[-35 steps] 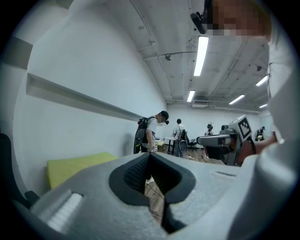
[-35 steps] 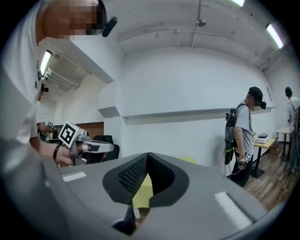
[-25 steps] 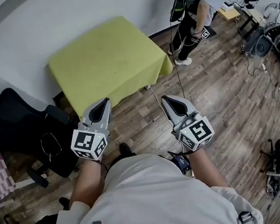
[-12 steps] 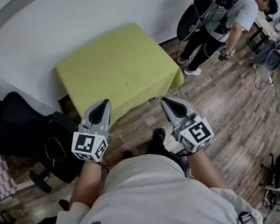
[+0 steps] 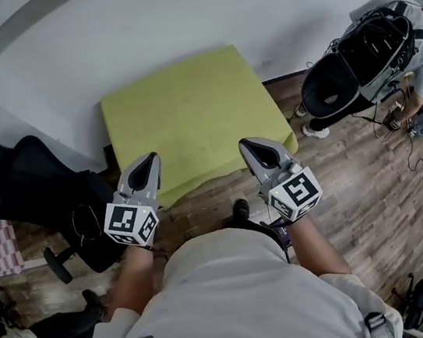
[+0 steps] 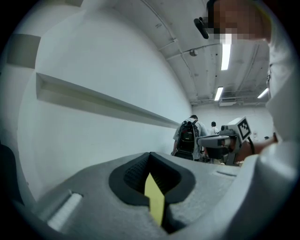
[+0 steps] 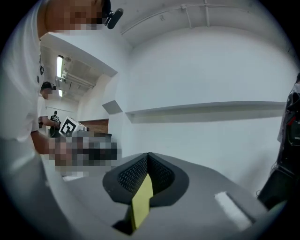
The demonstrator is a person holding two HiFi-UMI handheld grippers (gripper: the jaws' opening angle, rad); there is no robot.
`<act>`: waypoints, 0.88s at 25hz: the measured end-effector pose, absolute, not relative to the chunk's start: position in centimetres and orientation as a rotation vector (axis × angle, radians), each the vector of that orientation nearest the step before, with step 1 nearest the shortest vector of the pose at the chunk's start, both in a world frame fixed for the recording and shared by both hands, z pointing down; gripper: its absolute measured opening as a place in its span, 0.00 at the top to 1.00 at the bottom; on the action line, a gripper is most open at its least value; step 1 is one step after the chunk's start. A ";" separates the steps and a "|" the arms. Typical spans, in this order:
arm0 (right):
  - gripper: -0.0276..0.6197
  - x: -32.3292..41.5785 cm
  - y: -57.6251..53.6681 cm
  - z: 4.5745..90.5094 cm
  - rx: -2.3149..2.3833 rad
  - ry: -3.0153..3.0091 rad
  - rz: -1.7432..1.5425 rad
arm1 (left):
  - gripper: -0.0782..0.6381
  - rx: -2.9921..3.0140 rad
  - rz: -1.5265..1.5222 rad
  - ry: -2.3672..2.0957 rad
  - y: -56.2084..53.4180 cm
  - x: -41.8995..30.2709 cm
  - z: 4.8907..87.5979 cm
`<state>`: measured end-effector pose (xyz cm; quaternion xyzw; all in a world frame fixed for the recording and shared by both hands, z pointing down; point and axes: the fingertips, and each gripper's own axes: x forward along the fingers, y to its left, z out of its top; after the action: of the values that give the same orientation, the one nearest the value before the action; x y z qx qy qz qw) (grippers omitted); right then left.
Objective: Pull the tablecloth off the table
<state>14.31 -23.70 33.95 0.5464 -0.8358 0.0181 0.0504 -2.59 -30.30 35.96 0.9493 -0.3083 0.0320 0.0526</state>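
Head view: the yellow-green tablecloth [image 5: 187,113] lies flat over the worktop at the upper middle of the frame and hangs over its edges, against the white wall [image 5: 173,16]. The left tongs [image 5: 150,158] and the right tongs [image 5: 244,144] are held side by side just below it. In the picture their tips overlap the cloth's near edge, but whether they touch it cannot be told. Each carries its marker cube toward the person's wrist.

In the left gripper view and the right gripper view both pairs of jaws are pressed together at the tips. A narrow yellow sliver [image 6: 154,202] shows in the slot behind them. It cannot be told whether that is cloth between the jaws or cloth seen through the gap.

A black office chair [image 5: 32,183] stands on the wooden floor [image 5: 354,174] at the left. Another person wearing a backpack [image 5: 368,54] bends over at the upper right.
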 end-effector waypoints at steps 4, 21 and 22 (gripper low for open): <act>0.94 18.3 -26.7 33.4 1.573 -2.597 0.037 | 0.89 2.851 0.102 -1.046 -32.5 1.1 35.7; 0.94 28.5 -35.9 39.9 1.311 -2.632 0.190 | 0.89 2.648 0.294 -1.295 -38.3 7.7 41.3; 0.94 28.5 -36.5 40.6 1.301 -2.622 0.200 | 0.89 2.634 0.308 -1.299 -38.8 7.5 41.9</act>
<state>28.53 -36.50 40.61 0.4410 -0.8889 0.0679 0.1036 7.51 -38.80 41.94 0.8880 -0.4379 0.1037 0.0943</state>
